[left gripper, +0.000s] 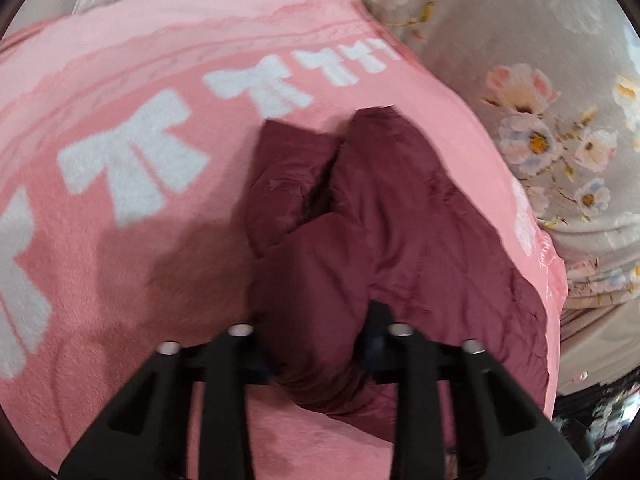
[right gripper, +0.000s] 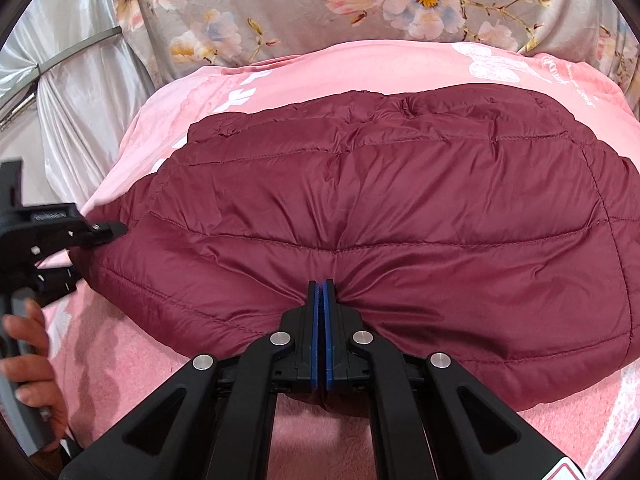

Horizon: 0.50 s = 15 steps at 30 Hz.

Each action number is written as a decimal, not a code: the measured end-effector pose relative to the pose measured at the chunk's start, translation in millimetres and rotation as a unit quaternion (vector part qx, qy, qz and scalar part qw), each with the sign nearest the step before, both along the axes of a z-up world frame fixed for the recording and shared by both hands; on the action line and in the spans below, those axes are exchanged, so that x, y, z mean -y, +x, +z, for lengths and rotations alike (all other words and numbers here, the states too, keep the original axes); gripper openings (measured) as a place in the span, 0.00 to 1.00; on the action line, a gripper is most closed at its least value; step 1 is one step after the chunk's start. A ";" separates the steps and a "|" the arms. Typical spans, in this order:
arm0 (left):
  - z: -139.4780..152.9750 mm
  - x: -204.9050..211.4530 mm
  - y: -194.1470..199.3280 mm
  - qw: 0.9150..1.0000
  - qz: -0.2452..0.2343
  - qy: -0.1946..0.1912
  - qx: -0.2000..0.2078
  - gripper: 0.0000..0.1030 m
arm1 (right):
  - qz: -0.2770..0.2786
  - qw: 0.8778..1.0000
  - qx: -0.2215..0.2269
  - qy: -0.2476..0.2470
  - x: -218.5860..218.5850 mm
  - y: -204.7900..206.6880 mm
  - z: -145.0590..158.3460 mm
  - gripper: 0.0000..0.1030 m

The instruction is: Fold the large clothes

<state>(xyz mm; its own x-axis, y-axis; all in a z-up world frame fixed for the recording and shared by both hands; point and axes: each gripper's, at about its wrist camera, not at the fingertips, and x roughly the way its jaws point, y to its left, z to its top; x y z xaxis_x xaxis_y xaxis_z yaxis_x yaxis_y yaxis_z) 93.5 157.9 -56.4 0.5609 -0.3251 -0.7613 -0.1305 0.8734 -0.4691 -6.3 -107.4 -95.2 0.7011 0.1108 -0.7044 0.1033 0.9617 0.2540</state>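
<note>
1. Jacket [right gripper: 400, 208], maroon, quilted and puffy, stitched in horizontal channels; slight sheen, many small wrinkles. Lies spread on the pink blanket, its near hem puckered where it is pinched.
2. Seen from the left wrist, one end of the jacket bunches into a thick fold with two rounded lobes and a dark crease between them.
3. Right gripper [right gripper: 321, 286]: blue pads clenched together on a pinch of the near hem, fabric radiating in gathers from the tips.
4. Left gripper [left gripper: 320, 344]: jaws grasping a thick bundle of the jacket's end, the fabric filling the gap between the fingers. In the right wrist view it meets the jacket's left edge, with a hand [right gripper: 30, 360] on its handle.
5. Pink blanket [left gripper: 120, 260]: fleecy, printed with white bows and paler bands; covers the surface under the jacket.
6. Beyond it, a grey floral bedsheet [right gripper: 280, 4]. Silvery satin fabric [right gripper: 80, 80] gathered at far left.
</note>
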 end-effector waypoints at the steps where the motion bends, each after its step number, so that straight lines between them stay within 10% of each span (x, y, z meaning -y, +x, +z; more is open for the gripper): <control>1: 13.5 4.8 -3.6 1.000 -0.007 0.002 0.015 0.17 | -0.003 1.000 0.003 0.004 1.8 -2.2 1.6 0.01; 15: 140.3 133.9 -69.0 0.967 -0.167 0.058 0.185 0.14 | -0.004 0.998 -0.003 0.064 26.1 -30.7 7.7 0.00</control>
